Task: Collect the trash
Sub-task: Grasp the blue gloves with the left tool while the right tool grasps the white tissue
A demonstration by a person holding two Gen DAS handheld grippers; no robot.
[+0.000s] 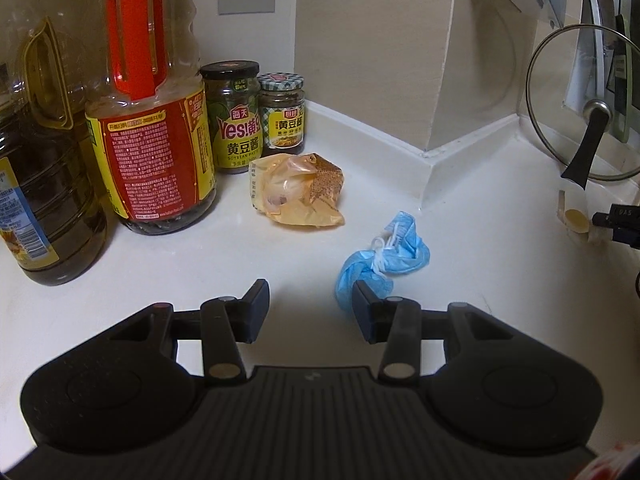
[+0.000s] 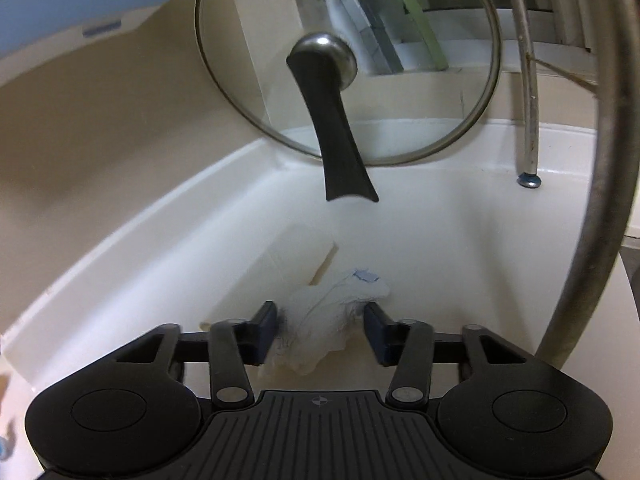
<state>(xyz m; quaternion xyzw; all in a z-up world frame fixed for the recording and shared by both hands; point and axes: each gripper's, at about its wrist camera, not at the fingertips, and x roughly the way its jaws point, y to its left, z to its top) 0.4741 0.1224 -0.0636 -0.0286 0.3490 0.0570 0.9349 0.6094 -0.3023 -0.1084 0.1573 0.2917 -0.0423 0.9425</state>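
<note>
In the left wrist view, a crumpled blue face mask (image 1: 384, 258) lies on the white counter just ahead of my right finger. A yellow plastic wrapper (image 1: 298, 190) lies further back by the jars. My left gripper (image 1: 310, 304) is open and empty, low over the counter. In the right wrist view, a crumpled white tissue (image 2: 332, 316) lies between the open fingers of my right gripper (image 2: 320, 326); the jaws stand apart on either side of it. A flat white wrapper (image 2: 296, 256) lies just behind the tissue.
Oil bottles (image 1: 148, 120) and two sauce jars (image 1: 236, 116) stand at the left back. A glass pot lid (image 2: 348, 64) leans against the wall, also seen in the left wrist view (image 1: 584, 108). A metal rack leg (image 2: 528, 100) stands at the right.
</note>
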